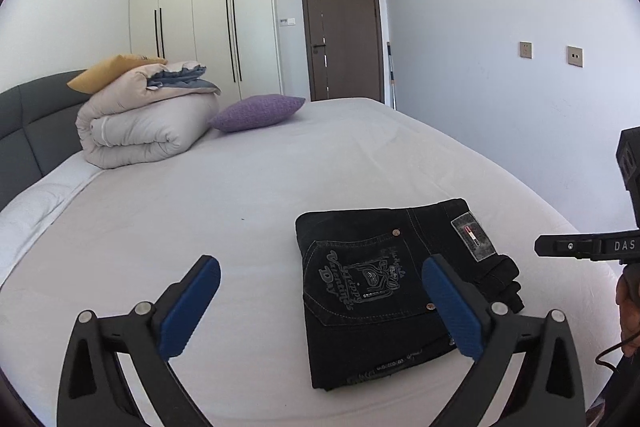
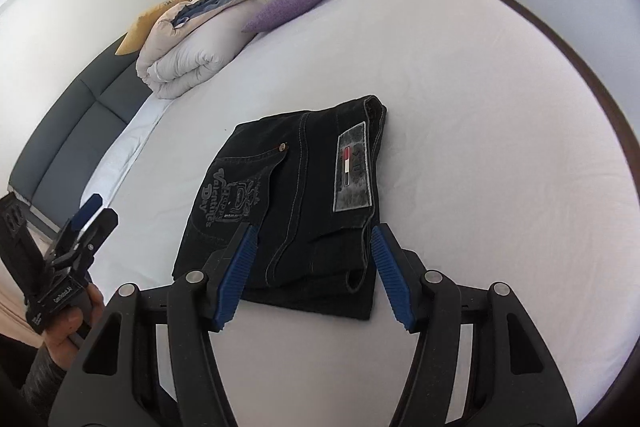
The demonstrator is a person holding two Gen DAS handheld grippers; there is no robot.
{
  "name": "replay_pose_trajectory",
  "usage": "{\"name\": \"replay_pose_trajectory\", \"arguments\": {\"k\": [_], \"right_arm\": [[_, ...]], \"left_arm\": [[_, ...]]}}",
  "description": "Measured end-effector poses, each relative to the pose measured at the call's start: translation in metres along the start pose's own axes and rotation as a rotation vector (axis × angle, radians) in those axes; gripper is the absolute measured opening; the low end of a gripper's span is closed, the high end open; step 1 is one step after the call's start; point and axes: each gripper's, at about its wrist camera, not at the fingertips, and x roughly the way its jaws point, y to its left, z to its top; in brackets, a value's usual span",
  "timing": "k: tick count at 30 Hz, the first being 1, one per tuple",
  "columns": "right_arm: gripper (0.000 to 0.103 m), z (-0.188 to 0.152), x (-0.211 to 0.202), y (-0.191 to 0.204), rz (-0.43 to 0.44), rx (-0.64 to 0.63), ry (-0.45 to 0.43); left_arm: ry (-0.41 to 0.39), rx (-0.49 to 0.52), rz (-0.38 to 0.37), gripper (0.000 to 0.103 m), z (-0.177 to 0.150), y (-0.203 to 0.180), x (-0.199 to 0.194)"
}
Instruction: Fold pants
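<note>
1. Left side first: my left gripper (image 1: 320, 311) is spread as wide as it goes with nothing between the blue pads (image 1: 192, 311). It hangs above the white bed sheet (image 1: 200, 211), and the pants sit off toward its right finger. I'd leave it released and clear so it doesn't catch the bundle's left edge.

2. Middle: the black pants (image 2: 288, 211) lie folded into a compact rectangle on the near part of the bed, back pocket embroidery and the grey waistband patch (image 2: 352, 171) facing up. To me the folding looks basically done, so the step in hand is just letting go cleanly and checking the result.

3. Doing that well means lifting away without dragging denim. The layers look thick and stiff, so they should hold their shape, but the near corner by the belt loop (image 2: 354, 277) looks a bit lumpy. If I tidy anything, it's that corner, with a light press, not a pinch.

4. Right side: my right gripper (image 2: 310, 279) is partly open, jaws straddling the near edge of the bundle as the camera sees it. The pads don't look pressed on the cloth, so it grasps nothing. I can't tell how high it sits above the fabric.

5. Far back, the rolled duvet (image 1: 148, 131) and purple pillow (image 1: 256, 113) are well apart from the pants.
</note>
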Motion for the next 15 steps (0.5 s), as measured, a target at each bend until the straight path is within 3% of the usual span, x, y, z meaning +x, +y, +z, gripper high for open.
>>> {"name": "replay_pose_trajectory", "arguments": {"k": [4, 7, 9, 11, 15], "right_arm": [[0.062, -0.023, -0.057, 0.029, -0.125, -0.095, -0.125], [0.074, -0.041, -0.106, 0.053, -0.211, -0.175, -0.273], [0.086, -0.050, -0.136, 0.067, -0.237, -0.195, -0.362], [0.090, -0.059, -0.165, 0.082, -0.242, -0.226, -0.449], [0.102, -0.073, -0.213, 0.114, -0.272, -0.326, -0.563]], "left_arm": [[-0.053, -0.035, 0.081, 0.103, -0.001, 0.001, -0.050], [-0.090, -0.093, 0.104, 0.103, 0.000, 0.011, -0.086], [-0.142, -0.118, 0.125, 0.103, -0.001, 0.016, -0.111], [-0.187, -0.125, 0.178, 0.103, 0.001, 0.017, -0.135], [-0.161, -0.108, 0.227, 0.103, 0.005, 0.017, -0.164]]}}
